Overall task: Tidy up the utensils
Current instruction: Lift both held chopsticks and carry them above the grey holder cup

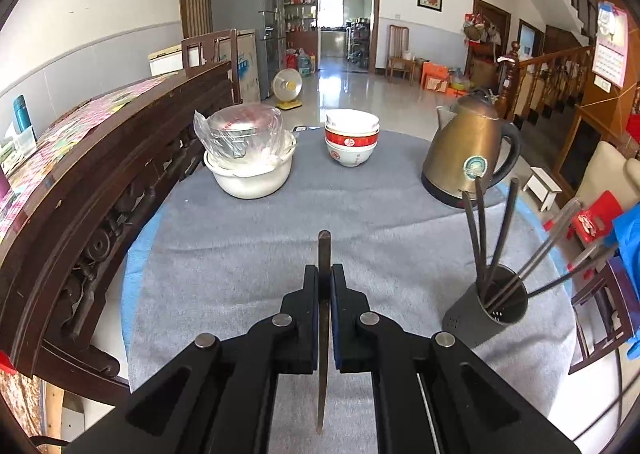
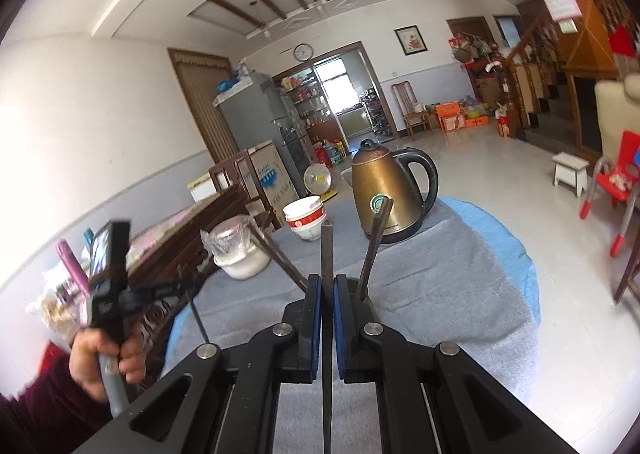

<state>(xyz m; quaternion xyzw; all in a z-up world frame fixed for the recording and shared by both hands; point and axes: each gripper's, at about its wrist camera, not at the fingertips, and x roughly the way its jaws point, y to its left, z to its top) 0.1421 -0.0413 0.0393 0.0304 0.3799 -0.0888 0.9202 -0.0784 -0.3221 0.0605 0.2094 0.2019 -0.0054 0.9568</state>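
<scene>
In the left wrist view my left gripper (image 1: pixel 325 270) is shut on a dark chopstick (image 1: pixel 323 250) that runs lengthwise between the pads, its end poking out over the grey cloth. A grey utensil holder (image 1: pixel 472 318) stands to the right with several chopsticks (image 1: pixel 478 230) leaning out of it. In the right wrist view my right gripper (image 2: pixel 328 280) is shut on another dark chopstick (image 2: pixel 327 250). The holder (image 2: pixel 360 288) is mostly hidden just behind its fingers, with chopsticks (image 2: pixel 374 250) fanning out on both sides. A hand (image 2: pixel 102 358) holds the left gripper at the left.
On the round table's grey cloth (image 1: pixel 248 246) stand a bronze kettle (image 1: pixel 466 149), stacked red-and-white bowls (image 1: pixel 351 141) and a white pot (image 1: pixel 250 177) holding a plastic-wrapped steel container. A dark carved wooden bench (image 1: pixel 100 181) borders the table's left side. A red chair (image 2: pixel 618 177) stands off to the right.
</scene>
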